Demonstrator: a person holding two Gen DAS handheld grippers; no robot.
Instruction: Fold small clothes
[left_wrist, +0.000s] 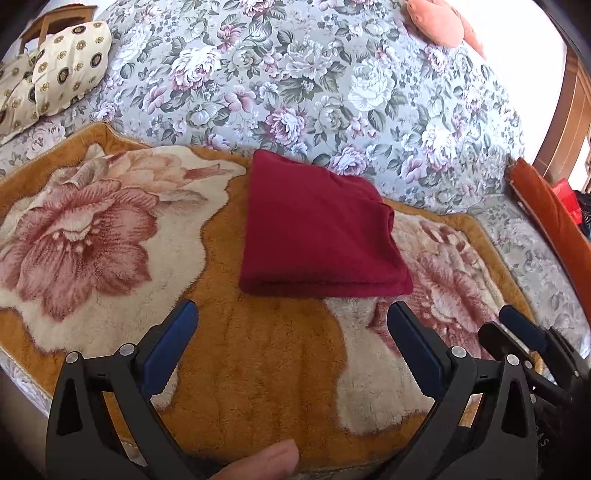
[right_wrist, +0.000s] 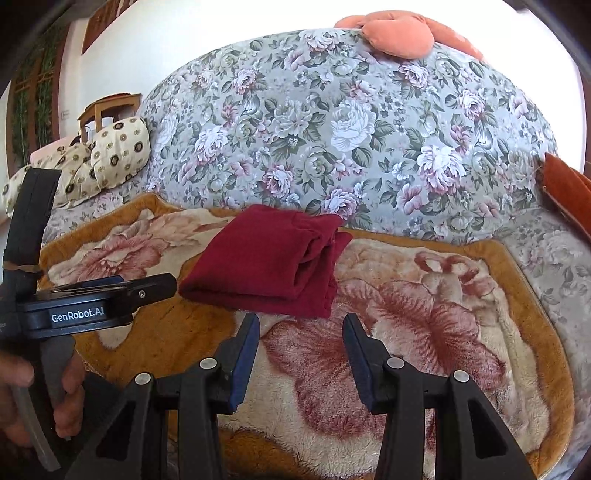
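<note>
A bed fills most of the room, spread with a grey floral bedcover (right_wrist: 354, 122). Over its near part lies a plush blanket (right_wrist: 424, 332) with big pink roses on cream and a mustard-gold border. At the bed's left edge sit cream pillows (right_wrist: 118, 151) dotted with dark and gold medallions, and behind them stands a small wooden table (right_wrist: 107, 105). A peach cushion (right_wrist: 399, 37) rests at the far edge, a rust-orange cushion (right_wrist: 569, 188) at the right edge. White walls glare with strong daylight; dark wooden framing (left_wrist: 569, 122) runs up the right side.
</note>
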